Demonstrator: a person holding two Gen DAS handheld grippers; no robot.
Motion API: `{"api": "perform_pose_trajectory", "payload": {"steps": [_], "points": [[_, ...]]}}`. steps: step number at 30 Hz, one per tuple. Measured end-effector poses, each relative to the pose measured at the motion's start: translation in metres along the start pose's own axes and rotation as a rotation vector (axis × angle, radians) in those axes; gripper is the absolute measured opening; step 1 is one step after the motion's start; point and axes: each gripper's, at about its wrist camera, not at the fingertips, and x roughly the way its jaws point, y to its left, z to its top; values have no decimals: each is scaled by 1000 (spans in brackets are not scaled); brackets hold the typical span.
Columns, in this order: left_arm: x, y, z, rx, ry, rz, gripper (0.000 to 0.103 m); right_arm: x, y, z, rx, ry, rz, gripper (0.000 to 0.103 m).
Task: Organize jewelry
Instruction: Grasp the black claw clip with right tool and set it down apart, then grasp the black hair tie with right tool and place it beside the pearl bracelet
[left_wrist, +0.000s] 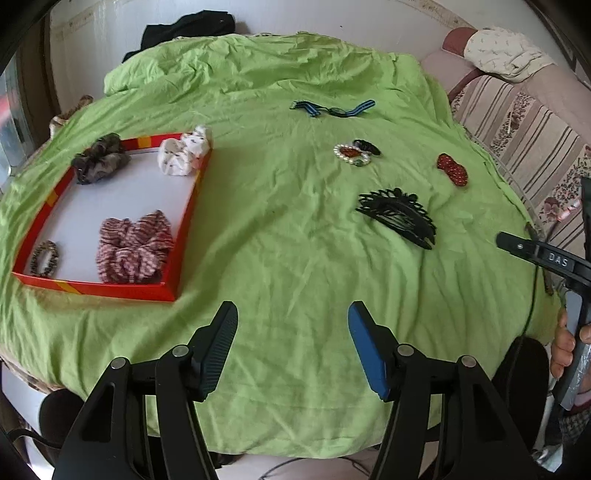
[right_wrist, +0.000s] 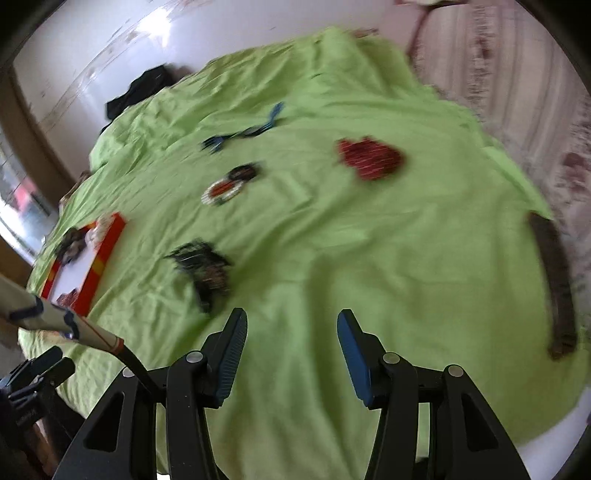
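A red-rimmed tray (left_wrist: 186, 221) with a white floor lies on the green cloth at the left. It holds a pink striped scrunchie (left_wrist: 133, 251), a dark scrunchie (left_wrist: 100, 159), a white scrunchie (left_wrist: 184, 155) and a small leopard-print one (left_wrist: 44, 258). On the cloth to the right lie a black comb clip (left_wrist: 400, 218), a pearl bracelet (left_wrist: 351, 155), a red beaded clip (left_wrist: 452, 170) and a blue-striped watch (left_wrist: 334, 108). My left gripper (left_wrist: 293, 317) hangs open over bare cloth. My right gripper (right_wrist: 291, 323) is open and empty too, near the blurred comb clip (right_wrist: 203, 269) and below the red clip (right_wrist: 371, 158).
A dark garment (left_wrist: 188, 31) lies at the far edge of the green cloth (left_wrist: 288, 266). A striped sofa (left_wrist: 524, 129) stands to the right. A hand (left_wrist: 565, 343) holding the other gripper's handle shows at the right edge. A brown strip (right_wrist: 554, 280) lies along the cloth's right edge.
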Motion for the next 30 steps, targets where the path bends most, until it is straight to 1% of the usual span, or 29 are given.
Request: {"api": "perform_pose_trajectory", "payload": {"steps": [2, 6, 10, 14, 18, 20, 22, 23, 24, 27, 30], "points": [[0, -4, -2, 12, -1, -5, 61, -8, -15, 0, 28, -6, -22, 55], [5, -12, -5, 27, 16, -21, 61, -18, -27, 1, 41, -17, -54, 55], [7, -14, -3, 26, 15, -30, 61, -22, -26, 5, 23, -27, -59, 55], [5, -11, -2, 25, 6, -26, 61, -8, -18, 20, -12, -12, -60, 55], [-1, -6, 1, 41, -13, 6, 61, 24, -11, 53, -30, 3, -13, 54], [-3, -5, 2, 64, -36, 33, 63, 48, -5, 75, -29, 9, 33, 52], [1, -4, 3, 80, -35, 57, 63, 74, 3, 95, -36, 25, 74, 47], [4, -2, 4, 82, -29, 57, 64, 89, 8, 106, -42, 38, 92, 44], [8, 0, 6, 82, -23, 54, 64, 101, 14, 114, -48, 50, 107, 43], [18, 3, 12, 85, -20, 43, 63, 147, 35, 147, -73, 91, 165, 42], [29, 4, 19, 96, -20, 44, 64, 191, 53, 171, -84, 118, 176, 42]]}}
